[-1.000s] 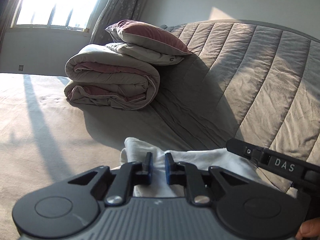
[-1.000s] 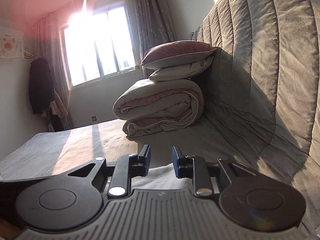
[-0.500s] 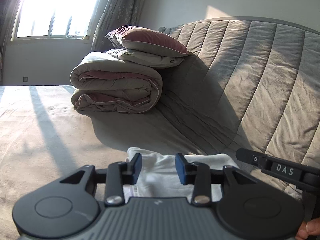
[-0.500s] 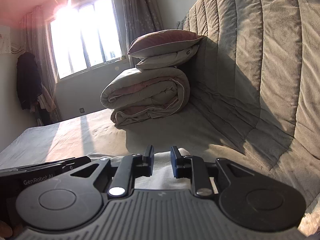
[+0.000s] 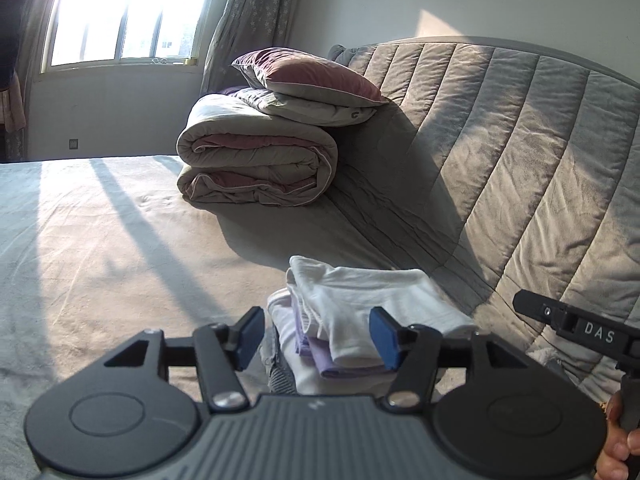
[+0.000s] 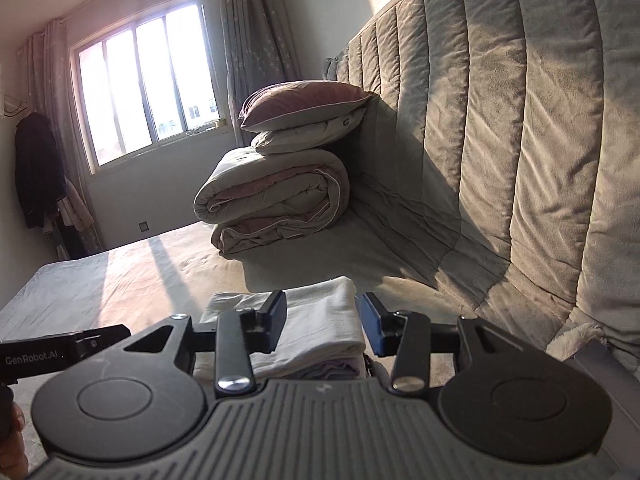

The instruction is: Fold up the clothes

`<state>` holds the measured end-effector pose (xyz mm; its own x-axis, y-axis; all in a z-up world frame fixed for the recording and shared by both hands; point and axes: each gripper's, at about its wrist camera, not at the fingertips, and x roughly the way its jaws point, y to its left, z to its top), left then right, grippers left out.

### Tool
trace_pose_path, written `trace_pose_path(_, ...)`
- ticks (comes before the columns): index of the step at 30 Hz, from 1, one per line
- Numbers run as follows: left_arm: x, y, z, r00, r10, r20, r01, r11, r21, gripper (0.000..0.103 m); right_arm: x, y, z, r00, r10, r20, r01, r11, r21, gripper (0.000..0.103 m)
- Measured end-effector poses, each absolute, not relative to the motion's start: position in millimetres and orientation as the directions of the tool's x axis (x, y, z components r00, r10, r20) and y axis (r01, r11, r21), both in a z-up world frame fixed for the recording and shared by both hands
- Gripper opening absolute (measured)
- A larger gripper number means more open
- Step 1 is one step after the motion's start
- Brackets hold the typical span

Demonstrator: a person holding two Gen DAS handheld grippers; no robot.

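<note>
A small stack of folded clothes lies on the bed, a white garment point(image 5: 360, 300) on top with a lilac layer point(image 5: 320, 354) under it. My left gripper point(image 5: 318, 334) hovers just short of the stack; its jaws are opening and hold nothing. In the right wrist view the same white garment point(image 6: 316, 320) lies beyond my right gripper point(image 6: 324, 324), whose jaws are also opening, with no cloth pinched between the blue pads. The right gripper's body point(image 5: 580, 328) shows at the left view's right edge, a hand below it.
A rolled grey-and-pink duvet point(image 5: 256, 164) with two pillows point(image 5: 304, 80) on top sits further up the bed against the quilted grey headboard point(image 5: 520, 152). Sunlit bedsheet point(image 5: 100, 248) stretches left. Window point(image 6: 144, 80) and hanging clothes point(image 6: 38, 176) stand beyond.
Both grippers let go of the white garment, opened their jaws and pulled back and up from the stack, so more of the folded pile now shows.
</note>
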<state>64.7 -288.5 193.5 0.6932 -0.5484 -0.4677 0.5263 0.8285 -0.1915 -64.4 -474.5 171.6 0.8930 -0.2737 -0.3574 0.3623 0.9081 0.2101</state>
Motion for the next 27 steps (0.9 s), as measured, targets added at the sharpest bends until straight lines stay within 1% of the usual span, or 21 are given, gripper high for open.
trace_pose_path(3, 48, -273, 197, 0.687, -0.536, -0.490, 0.517, 0.835, -0.189, 0.068, -78, -455, 173, 0.881, -0.290, -0.375, 0.379, 0.906, 0.189, 0.051)
trace_pose_path(5, 37, -267, 198, 0.688, -0.521, -0.506, 0.515, 0.841, -0.166, 0.075, -86, -443, 172, 0.871, -0.303, -0.386, 0.392, 0.902, 0.179, 0.055)
trace_pose_path(6, 31, -264, 198, 0.691, -0.512, -0.511, 0.513, 0.845, -0.153, 0.081, -91, -436, 172, 0.865, -0.313, -0.392, 0.403, 0.899, 0.172, 0.056)
trace_pose_path(7, 26, -262, 199, 0.695, -0.503, -0.515, 0.509, 0.849, -0.142, 0.087, -95, -430, 171, 0.855, -0.328, -0.401, 0.419, 0.893, 0.164, 0.061)
trace_pose_path(8, 20, -258, 200, 0.698, -0.493, -0.519, 0.504, 0.854, -0.133, 0.089, -100, -423, 171, 0.843, -0.346, -0.412, 0.440, 0.885, 0.155, 0.064)
trace_pose_path(10, 9, -251, 199, 0.700, -0.465, -0.542, 0.483, 0.867, -0.120, 0.099, -106, -413, 169, 0.814, -0.386, -0.434, 0.485, 0.863, 0.142, 0.080)
trace_pose_path(11, 3, -249, 197, 0.700, -0.450, -0.555, 0.475, 0.873, -0.109, 0.102, -111, -408, 166, 0.794, -0.408, -0.450, 0.517, 0.843, 0.148, 0.084)
trace_pose_path(12, -3, -248, 194, 0.699, -0.435, -0.567, 0.472, 0.877, -0.091, 0.102, -118, -404, 162, 0.781, -0.421, -0.462, 0.542, 0.824, 0.165, 0.095)
trace_pose_path(13, -9, -246, 191, 0.699, -0.421, -0.579, 0.469, 0.880, -0.073, 0.102, -123, -401, 160, 0.776, -0.425, -0.466, 0.553, 0.813, 0.180, 0.103)
trace_pose_path(15, -18, -244, 184, 0.686, -0.380, -0.621, 0.460, 0.887, -0.035, 0.102, -132, -393, 153, 0.770, -0.425, -0.476, 0.562, 0.804, 0.192, 0.103)
trace_pose_path(19, -29, -239, 175, 0.671, -0.342, -0.658, 0.445, 0.896, -0.012, 0.103, -143, -376, 149, 0.750, -0.407, -0.522, 0.550, 0.821, 0.151, 0.103)
trace_pose_path(24, -37, -237, 175, 0.699, -0.301, -0.648, 0.407, 0.913, 0.015, 0.103, -151, -365, 146, 0.755, -0.384, -0.532, 0.513, 0.850, 0.115, 0.103)
trace_pose_path(27, -41, -242, 172, 0.705, -0.297, -0.643, 0.405, 0.914, 0.021, 0.103, -151, -366, 143, 0.742, -0.366, -0.562, 0.502, 0.859, 0.103, 0.103)
